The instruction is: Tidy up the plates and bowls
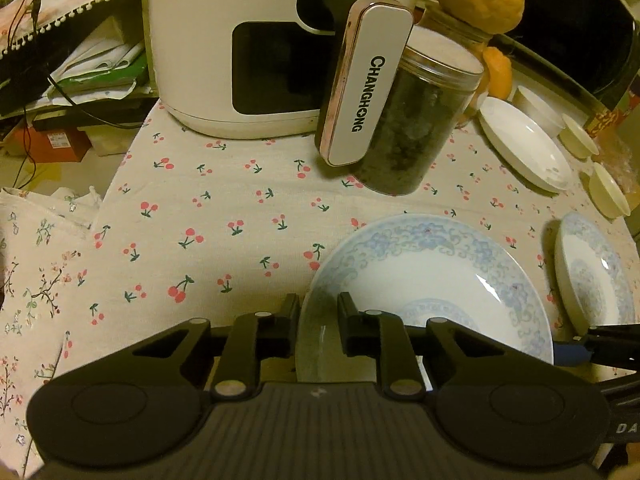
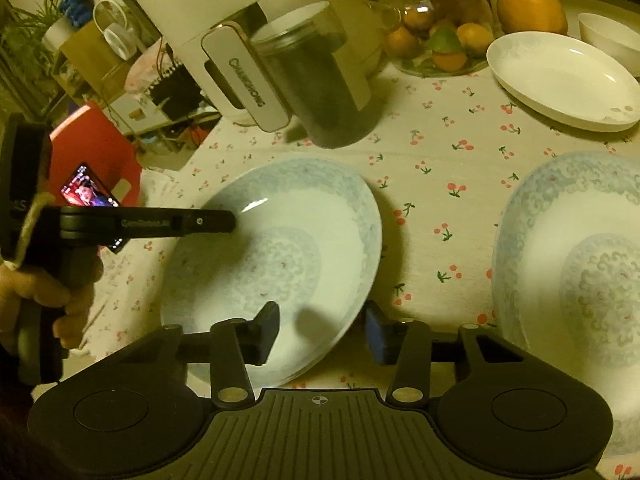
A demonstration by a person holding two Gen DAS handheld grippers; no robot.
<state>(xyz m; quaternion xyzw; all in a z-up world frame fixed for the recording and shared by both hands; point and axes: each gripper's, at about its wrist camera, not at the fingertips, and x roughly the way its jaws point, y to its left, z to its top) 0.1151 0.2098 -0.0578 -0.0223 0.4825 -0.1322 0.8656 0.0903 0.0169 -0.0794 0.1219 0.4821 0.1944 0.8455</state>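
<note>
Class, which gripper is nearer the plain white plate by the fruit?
Right. The right gripper straddles the blue-patterned plate's near rim, closer to the plain white plate; the left gripper clamps its far-side rim.

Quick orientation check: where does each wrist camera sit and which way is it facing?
Left wrist: behind the left gripper, facing the air fryer; its fingers straddle the patterned plate rim.
Right wrist: behind the open right gripper, over the same plate; the left gripper and the hand holding it show.
Shared: plate, air fryer, dark jar.
</note>
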